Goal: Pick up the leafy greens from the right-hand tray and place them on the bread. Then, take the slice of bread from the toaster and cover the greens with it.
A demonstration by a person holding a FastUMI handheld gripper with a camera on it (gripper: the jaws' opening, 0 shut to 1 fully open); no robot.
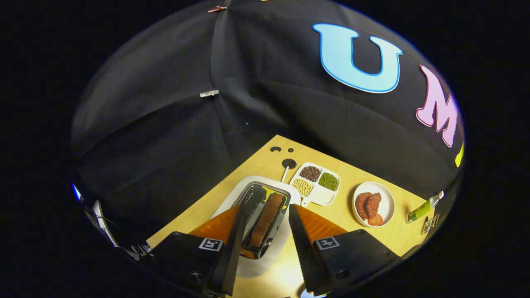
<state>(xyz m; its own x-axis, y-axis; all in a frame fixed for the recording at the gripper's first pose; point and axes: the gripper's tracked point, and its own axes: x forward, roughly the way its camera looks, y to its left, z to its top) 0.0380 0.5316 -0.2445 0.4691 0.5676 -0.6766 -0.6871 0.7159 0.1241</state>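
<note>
A white toaster (pixel 265 265) with a shiny metal top lies directly below my gripper (pixel 263 215). A brown slice of bread (pixel 267 217) stands in its right-hand slot, between my two fingers. The left-hand slot looks dark and empty. My fingers are spread apart on either side of the toaster's top, above the slots, touching nothing. The gripper is open.
Beyond the toaster on the wooden table (pixel 352 174) sits a white divided dish (pixel 316 182) holding brown, green and pale beans. To its right is a round white plate (pixel 383 205) with reddish meat pieces and a tomato slice, then a green bottle (pixel 423 208) lying near the table edge.
</note>
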